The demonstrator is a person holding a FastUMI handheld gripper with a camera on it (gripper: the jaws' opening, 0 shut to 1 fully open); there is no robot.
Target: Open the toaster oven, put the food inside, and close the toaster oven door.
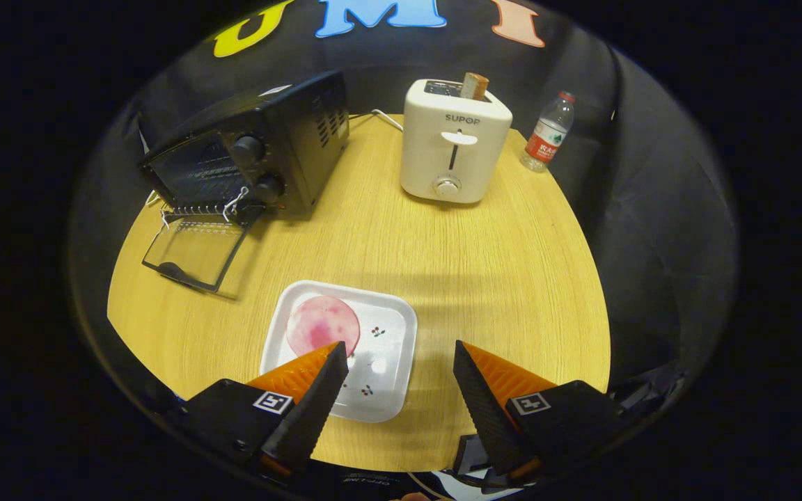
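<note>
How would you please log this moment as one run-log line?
oven door: open | food: on plate | gripper: open above plate

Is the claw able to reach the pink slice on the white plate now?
Probably yes. The claw is open, and the pink slice lies flat and uncovered on the white plate, just ahead of the left finger. Nothing stands between them.

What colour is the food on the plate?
Pink, mottled darker, seen in the gripper view: food on the white plate.
</note>
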